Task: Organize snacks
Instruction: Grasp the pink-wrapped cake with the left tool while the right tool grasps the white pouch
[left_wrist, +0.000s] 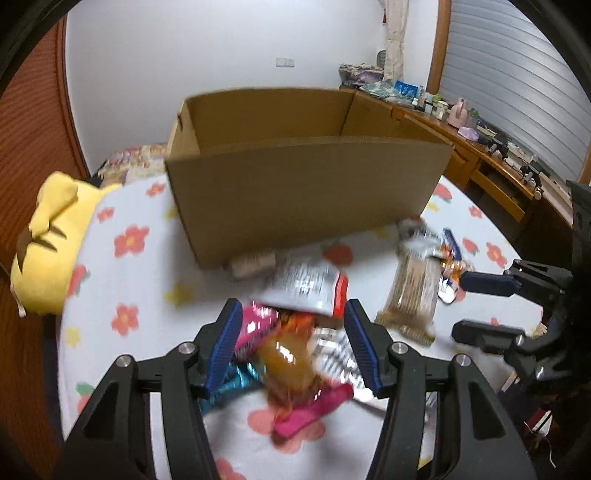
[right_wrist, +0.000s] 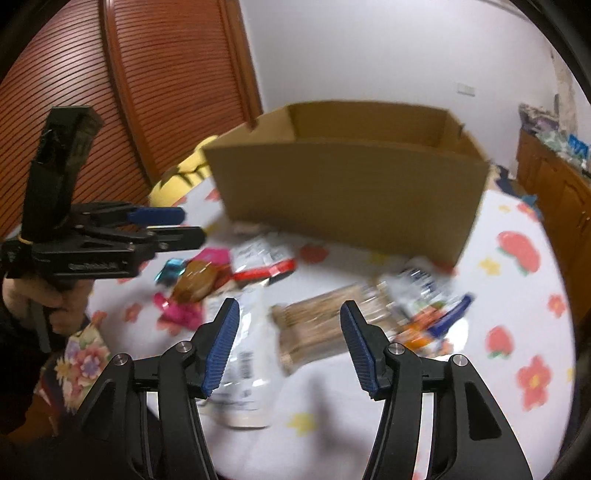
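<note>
my left gripper (left_wrist: 291, 347) is wide open right over the orange snack (left_wrist: 286, 360), box (left_wrist: 306, 199) straight ahead; right one's open and holding nothing too

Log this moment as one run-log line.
left gripper: open, over snack pile | right gripper: open, over brown packet | cardboard box: contents unseen
</note>
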